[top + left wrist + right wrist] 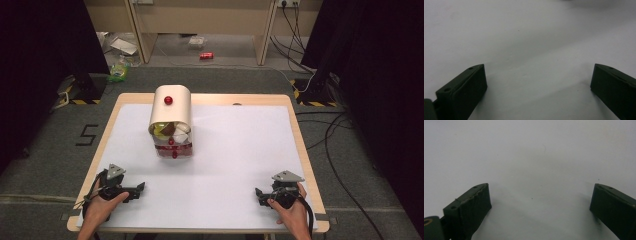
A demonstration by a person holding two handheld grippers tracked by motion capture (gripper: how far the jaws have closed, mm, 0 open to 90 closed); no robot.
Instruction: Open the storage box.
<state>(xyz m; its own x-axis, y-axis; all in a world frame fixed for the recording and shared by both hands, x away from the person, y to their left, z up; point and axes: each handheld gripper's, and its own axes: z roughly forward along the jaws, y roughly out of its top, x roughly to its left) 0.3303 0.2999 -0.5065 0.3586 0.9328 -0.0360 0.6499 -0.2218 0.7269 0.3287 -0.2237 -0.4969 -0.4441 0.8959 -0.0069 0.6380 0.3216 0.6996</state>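
A cream-coloured container (171,111) with a round red knob (168,100) lies on a white table cover (235,150) edged by a pale wooden table rim (301,145). Red, white, yellow-green and brown pieces (172,135) show at its open end. The left gripper (136,190) and right gripper (260,194) are black, each topped by a grey plate.

Cream bread box (171,111) with a rounded top and a red knob (168,100) stands on the white table (240,165), left of centre, nearer the far edge. Its front is open toward the near edge. Inside: yellow, white, brown and red items (172,139), too small to identify.
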